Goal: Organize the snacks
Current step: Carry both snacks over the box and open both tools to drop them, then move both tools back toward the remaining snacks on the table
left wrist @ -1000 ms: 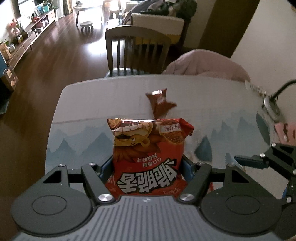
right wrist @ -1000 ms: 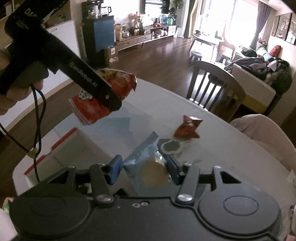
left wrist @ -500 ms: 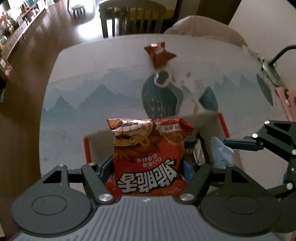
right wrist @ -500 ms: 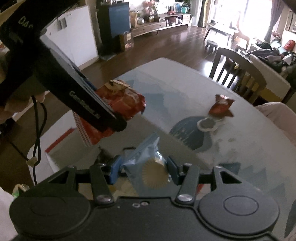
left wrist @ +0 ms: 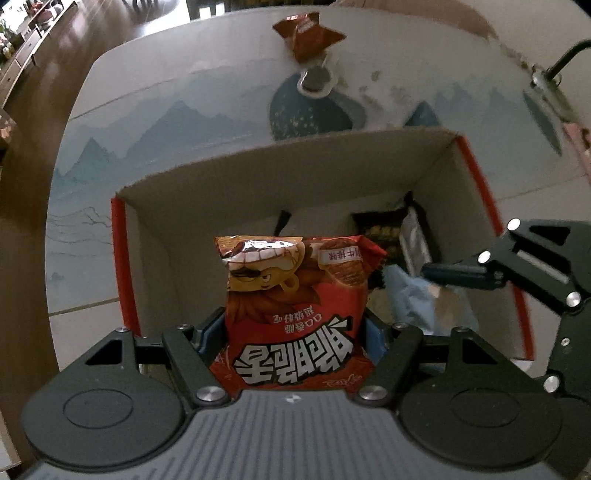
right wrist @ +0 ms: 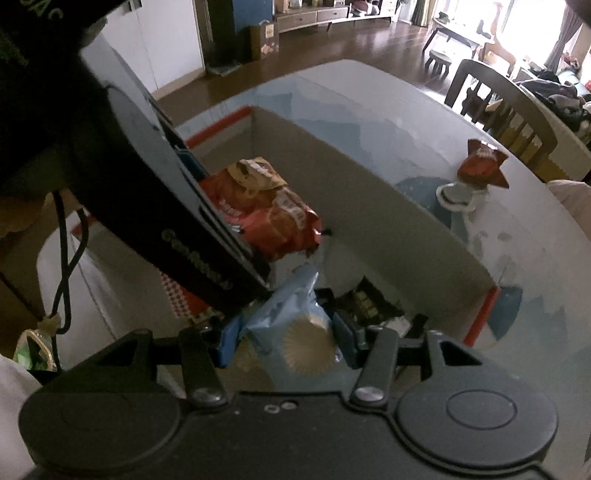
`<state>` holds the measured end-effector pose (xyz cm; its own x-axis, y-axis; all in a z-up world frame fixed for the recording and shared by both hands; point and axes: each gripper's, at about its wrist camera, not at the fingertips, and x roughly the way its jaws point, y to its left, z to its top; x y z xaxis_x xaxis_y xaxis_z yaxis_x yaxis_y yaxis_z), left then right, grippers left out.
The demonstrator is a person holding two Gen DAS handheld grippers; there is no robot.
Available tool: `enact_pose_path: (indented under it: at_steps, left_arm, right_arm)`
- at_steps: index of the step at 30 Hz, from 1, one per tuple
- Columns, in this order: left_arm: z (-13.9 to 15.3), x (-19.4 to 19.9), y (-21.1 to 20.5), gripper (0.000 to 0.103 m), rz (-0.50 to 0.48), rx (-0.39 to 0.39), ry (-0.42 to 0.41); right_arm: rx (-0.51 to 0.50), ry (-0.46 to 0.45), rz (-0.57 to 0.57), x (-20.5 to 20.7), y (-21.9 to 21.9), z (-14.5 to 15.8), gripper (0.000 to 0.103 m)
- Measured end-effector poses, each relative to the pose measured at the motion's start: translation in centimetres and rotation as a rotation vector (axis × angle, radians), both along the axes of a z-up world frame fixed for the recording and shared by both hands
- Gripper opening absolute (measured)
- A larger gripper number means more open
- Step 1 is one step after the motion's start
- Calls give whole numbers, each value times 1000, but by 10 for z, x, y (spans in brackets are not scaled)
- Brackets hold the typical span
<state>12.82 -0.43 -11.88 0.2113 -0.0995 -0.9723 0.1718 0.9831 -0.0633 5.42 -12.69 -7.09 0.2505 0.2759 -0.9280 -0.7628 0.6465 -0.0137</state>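
Note:
My left gripper (left wrist: 295, 328) is shut on a red snack bag (left wrist: 295, 306) with white lettering and holds it over the open cardboard box (left wrist: 280, 177). The bag also shows in the right wrist view (right wrist: 273, 214). My right gripper (right wrist: 284, 343) is shut on a light blue cupcake packet (right wrist: 295, 328) and holds it over the box's right part (right wrist: 369, 192). That packet (left wrist: 417, 295) and the right gripper's finger (left wrist: 458, 273) show in the left wrist view. A dark snack pack (left wrist: 384, 232) lies inside the box.
A small red-brown packet (left wrist: 308, 35) and a grey jelly cup (left wrist: 316, 79) lie on the table (left wrist: 166, 110) beyond the box; both show in the right wrist view (right wrist: 480, 162). A wooden chair (right wrist: 498, 99) stands at the table's far side.
Both grippers have moved from above the table to over the open box and tilted downward, each still holding its snack. The box now fills the middle of both views.

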Motion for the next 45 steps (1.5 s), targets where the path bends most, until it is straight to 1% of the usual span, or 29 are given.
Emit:
enact_pose_path:
  at_steps: [7,10,16,24,26,28,31,37,45]
  left_arm:
    - [-25,2,-3,73,-2,33,44]
    - [-31,2,-4,73,-7,41,51]
    - [-30,3,-7,74,-16,50,52]
    - [-30,1,-7,74,-10,47,51]
    - [-29,-1,-7,74,-9,45,45]
    - [-27,-3,-6,74,-7,38,39]
    - [-21,-6,-3,74,-3,24,28]
    - [-6,-13,1,74,2,0,-8]
    - [21,-21,4,75,6,-27,-82]
  right_arm:
    - [-23,1,7,-5,1,-14,52]
    - [-25,11,4,-5,1,-19,53]
    - [-27,31,-7,-4,1,-25,53]
    - [17,36,-24,-4,-4,-18,55]
    - [26,32,-26,-6,-6,-14,58]
    - [35,22,-25,-8,-7,-9,63]
    - [65,24,-34,-10,-10,1,67]
    - [101,-2,-48,-13,-18,20,76]
    - [153,-30,-86,-13,-31,44,83]
